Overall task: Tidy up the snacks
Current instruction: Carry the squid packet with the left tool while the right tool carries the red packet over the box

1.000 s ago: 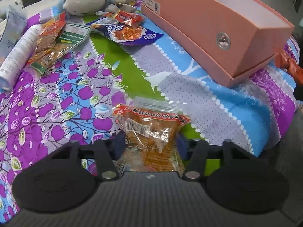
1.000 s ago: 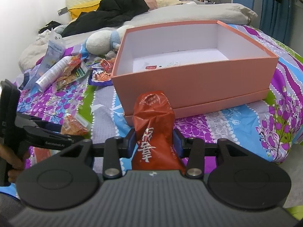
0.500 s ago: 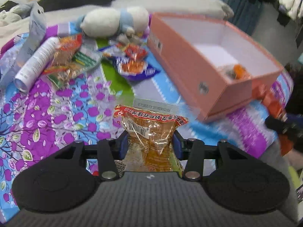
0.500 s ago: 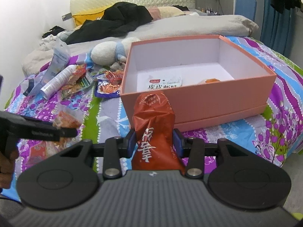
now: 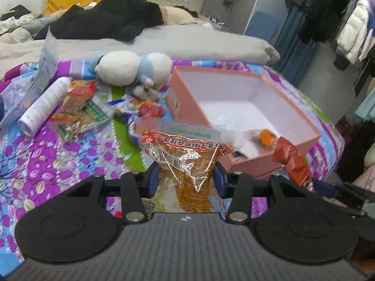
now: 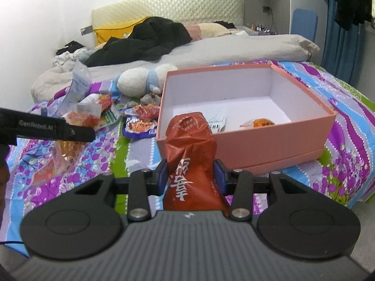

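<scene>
My left gripper (image 5: 186, 178) is shut on a clear snack packet (image 5: 185, 161) with brown contents and a red top band, held above the bedspread. My right gripper (image 6: 191, 178) is shut on a red-brown packet (image 6: 191, 159) with white characters, just in front of the open pink box (image 6: 269, 140). The box (image 5: 174, 98) lies right of the left gripper, with an orange packet (image 5: 267, 137) and a white packet (image 6: 216, 123) inside. In the right wrist view the left gripper (image 6: 46, 126) shows at the left edge. The red-brown packet (image 5: 290, 159) appears at the right of the left wrist view.
A heap of loose snack packets (image 5: 79, 103), a white tube (image 5: 44, 105) and a plush toy (image 5: 131, 70) lie left of the box. A purple packet (image 6: 138, 126) sits by the box's left wall. Black clothing (image 6: 150, 39) and a grey duvet are behind. The bed edge drops off at the right.
My left gripper closed on the clear packet and lifted it off the bedspread, and now looks down into the box. The right gripper rose a little with its packet.
</scene>
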Demonstrator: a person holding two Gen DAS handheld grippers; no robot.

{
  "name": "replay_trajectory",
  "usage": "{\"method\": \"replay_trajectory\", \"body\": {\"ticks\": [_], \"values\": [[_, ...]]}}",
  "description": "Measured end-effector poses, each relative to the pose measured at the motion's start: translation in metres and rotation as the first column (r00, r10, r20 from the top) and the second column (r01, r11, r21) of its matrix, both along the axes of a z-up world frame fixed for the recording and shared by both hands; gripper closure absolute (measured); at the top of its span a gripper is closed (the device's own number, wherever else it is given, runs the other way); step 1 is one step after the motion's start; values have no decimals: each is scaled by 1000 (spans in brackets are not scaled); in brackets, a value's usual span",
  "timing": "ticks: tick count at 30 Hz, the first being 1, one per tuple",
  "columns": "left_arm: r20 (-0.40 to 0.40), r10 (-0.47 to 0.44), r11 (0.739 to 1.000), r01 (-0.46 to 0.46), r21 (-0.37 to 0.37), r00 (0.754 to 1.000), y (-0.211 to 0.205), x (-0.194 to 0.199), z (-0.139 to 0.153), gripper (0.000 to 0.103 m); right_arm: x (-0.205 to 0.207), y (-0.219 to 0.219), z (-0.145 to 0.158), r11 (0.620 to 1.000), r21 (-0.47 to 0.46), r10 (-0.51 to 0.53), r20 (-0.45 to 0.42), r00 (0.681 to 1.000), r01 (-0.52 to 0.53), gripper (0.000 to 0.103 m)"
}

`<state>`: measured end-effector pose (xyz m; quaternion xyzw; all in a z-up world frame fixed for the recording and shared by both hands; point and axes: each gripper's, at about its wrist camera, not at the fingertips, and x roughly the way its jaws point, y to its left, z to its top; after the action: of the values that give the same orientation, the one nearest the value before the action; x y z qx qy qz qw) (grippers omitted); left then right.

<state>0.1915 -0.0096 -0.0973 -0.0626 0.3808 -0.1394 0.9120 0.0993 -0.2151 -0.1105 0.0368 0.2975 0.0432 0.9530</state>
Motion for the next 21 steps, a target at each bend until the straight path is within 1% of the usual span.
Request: {"method": "replay_trajectory", "body": {"ticks": [2, 7, 10, 12, 13, 14, 15, 17, 19, 21], "values": [[13, -15, 1000, 15, -21, 1000, -9, 9, 7, 51, 5, -3, 4, 1000, 1, -13, 11, 1000, 13, 58], [55, -49, 997, 52, -54, 997, -36, 37, 27, 51, 25, -14, 25, 999, -27, -42, 81, 996, 45, 58], [56, -59, 994, 64, -91, 997, -51, 61, 40, 51, 44, -19, 39, 996, -74, -45, 121, 992, 54, 58], [43, -68, 989, 73, -127, 997, -61, 76, 49, 51, 57, -25, 46, 996, -74, -43, 134, 990, 53, 58], [48, -79, 987, 85, -138, 996, -67, 84, 54, 51, 65, -30, 50, 997, -60, -47, 134, 990, 56, 58], [48, -79, 988, 85, -133, 996, -73, 91, 57, 51, 72, -35, 52, 997, -48, -49, 134, 990, 56, 58], [38, -74, 988, 79, -130, 997, -78, 99, 60, 51, 81, -40, 55, 998, -41, -45, 130, 991, 50, 58], [17, -95, 985, 97, -146, 995, -90, 114, 63, 51, 96, -47, 56, 998, -39, -52, 111, 992, 57, 58], [-1, -95, 987, 94, -128, 995, -101, 131, 63, 51, 114, -57, 57, 998, -19, -56, 83, 995, 58, 58], [-26, -89, 990, 86, -109, 996, -109, 148, 60, 51, 129, -67, 57, 998, 26, -51, 27, 998, 50, 58]]}}
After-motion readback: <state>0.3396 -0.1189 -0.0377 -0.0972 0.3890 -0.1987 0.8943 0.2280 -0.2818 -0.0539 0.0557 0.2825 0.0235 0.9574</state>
